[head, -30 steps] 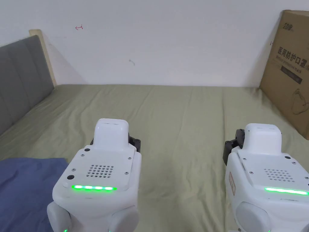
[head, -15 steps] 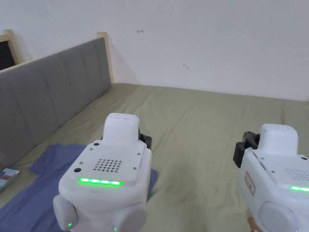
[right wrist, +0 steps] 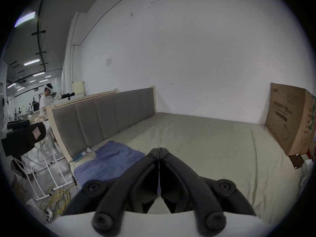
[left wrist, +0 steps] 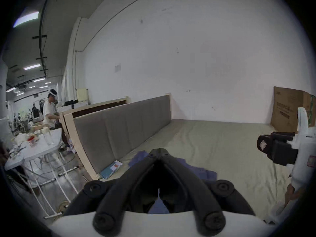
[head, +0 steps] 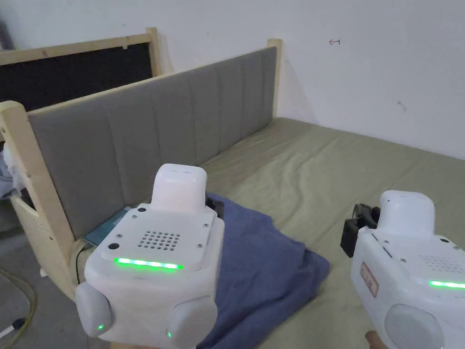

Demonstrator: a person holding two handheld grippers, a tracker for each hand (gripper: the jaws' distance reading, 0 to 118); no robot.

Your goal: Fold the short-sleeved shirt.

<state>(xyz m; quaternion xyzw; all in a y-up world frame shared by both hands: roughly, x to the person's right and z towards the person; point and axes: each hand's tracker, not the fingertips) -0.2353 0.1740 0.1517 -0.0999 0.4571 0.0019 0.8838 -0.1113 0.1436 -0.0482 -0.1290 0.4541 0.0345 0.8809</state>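
Blue shirt (head: 268, 268) now nearer centre (camera swung left); tongs closed.

My left gripper (head: 213, 206) hides the near part of the blue shirt (head: 268, 268) in the head view, whose bottom edge cuts off the cloth's lower end.

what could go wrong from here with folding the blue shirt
1. The blue shirt lies bunched at the corner of the bed, near the edge; a pull outward might drag it to the floor.
2. A flat booklet lies beside the shirt by the headboard and could get swept along.
3. Both the left gripper and the right gripper are shut, so they must open before grasping.
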